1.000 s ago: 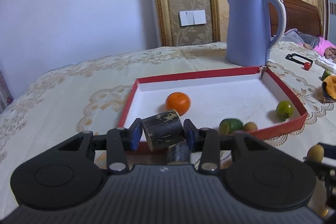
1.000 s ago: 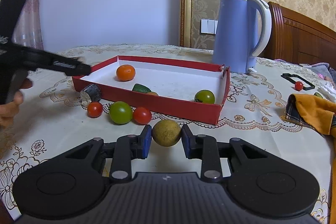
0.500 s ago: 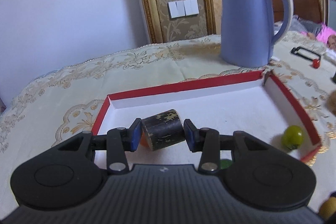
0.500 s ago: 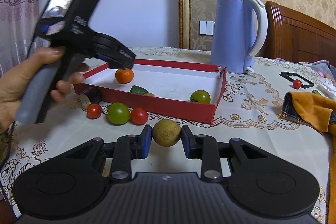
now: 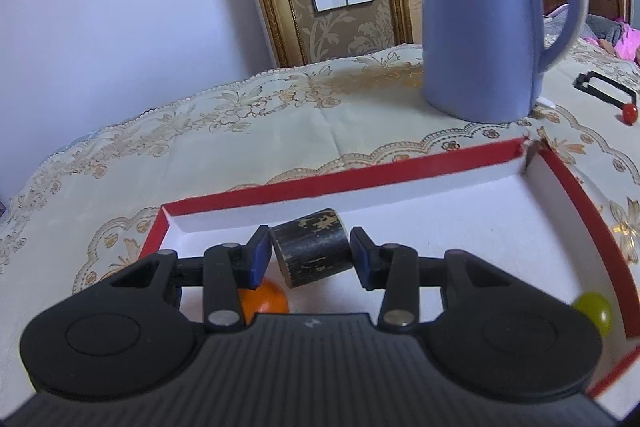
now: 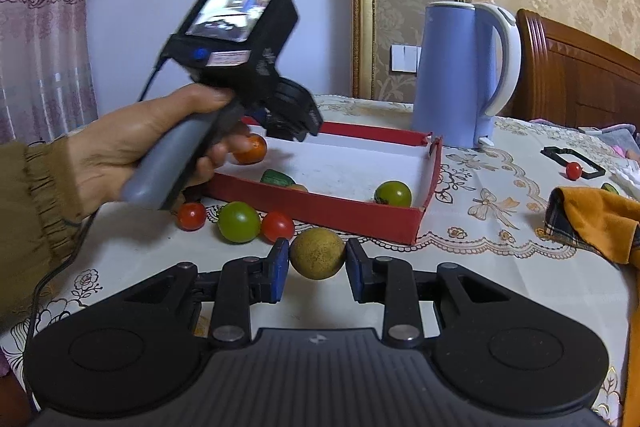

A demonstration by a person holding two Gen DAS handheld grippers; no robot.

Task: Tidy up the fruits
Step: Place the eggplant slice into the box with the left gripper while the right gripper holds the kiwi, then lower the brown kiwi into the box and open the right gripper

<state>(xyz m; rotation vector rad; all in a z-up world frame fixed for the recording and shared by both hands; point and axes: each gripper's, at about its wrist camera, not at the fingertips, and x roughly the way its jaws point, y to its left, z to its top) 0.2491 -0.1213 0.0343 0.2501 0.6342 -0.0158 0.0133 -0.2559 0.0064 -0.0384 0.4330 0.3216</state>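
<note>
Jaws of your left gripper [image 5: 311, 255] are clamping a dark, mottled cylinder [image 5: 313, 251], pads pressing on its two flat ends, so its long axis is running crosswise from pad to pad, tilted a little, far end higher.

- Item held, left: the cylinder is hanging above the white floor of the red-rimmed tray [image 5: 460, 227], near the tray's left end. It is not touching the floor as far as the left wrist view shows. An orange fruit [image 5: 264, 301] is lying just below and to the left of your left pad, partly hidden by the gripper body. A yellow-green fruit [image 5: 594, 311] is sitting well apart, at the tray's right wall.
- Item held, right: jaws of your right gripper [image 6: 317, 269] are closing on a round tan fruit [image 6: 317, 254], outside the tray, just in front of its near wall.
- Loose stock on the desk, beside the near wall: two red tomatoes [image 6: 191, 215] [image 6: 277, 225] flanking a green tomato [image 6: 239, 221].
- Deciding relation: the open tray floor is lying straight down and slightly right of the cylinder; the orange fruit is crowding the left side. Judged: you are lowering into the gap right of it, and the cylinder may roll once freed.
- Nearer hand: your left is already over the tray; your right is waiting short of it.
</note>
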